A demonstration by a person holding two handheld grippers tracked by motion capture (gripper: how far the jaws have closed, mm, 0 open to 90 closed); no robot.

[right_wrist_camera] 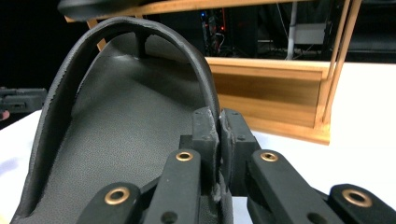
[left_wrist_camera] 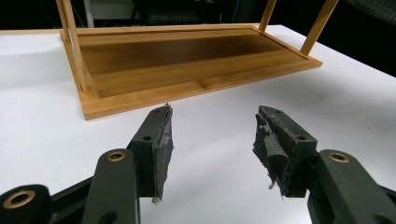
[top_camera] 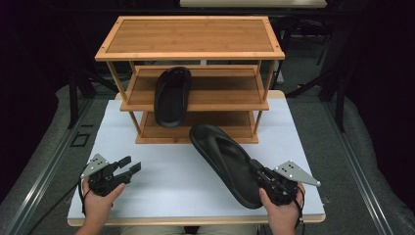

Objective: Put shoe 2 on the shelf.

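On the white table (top_camera: 161,186), my right gripper (top_camera: 266,177) sat clamped on the near sandal's (top_camera: 225,159) edge, its heel partly hidden; left gripper (top_camera: 128,166) spread empty; second sandal (top_camera: 172,95) on the rack's (top_camera: 191,49) middle shelf.

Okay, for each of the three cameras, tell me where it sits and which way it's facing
High view: above the person's side, facing forward and down on the table, rack, both hands and grippers.
Left gripper view: on the left gripper, facing the rack's bottom shelf; own jaws apart.
Right gripper view: on the right gripper, clamped on the sandal edge.
All share the rack.
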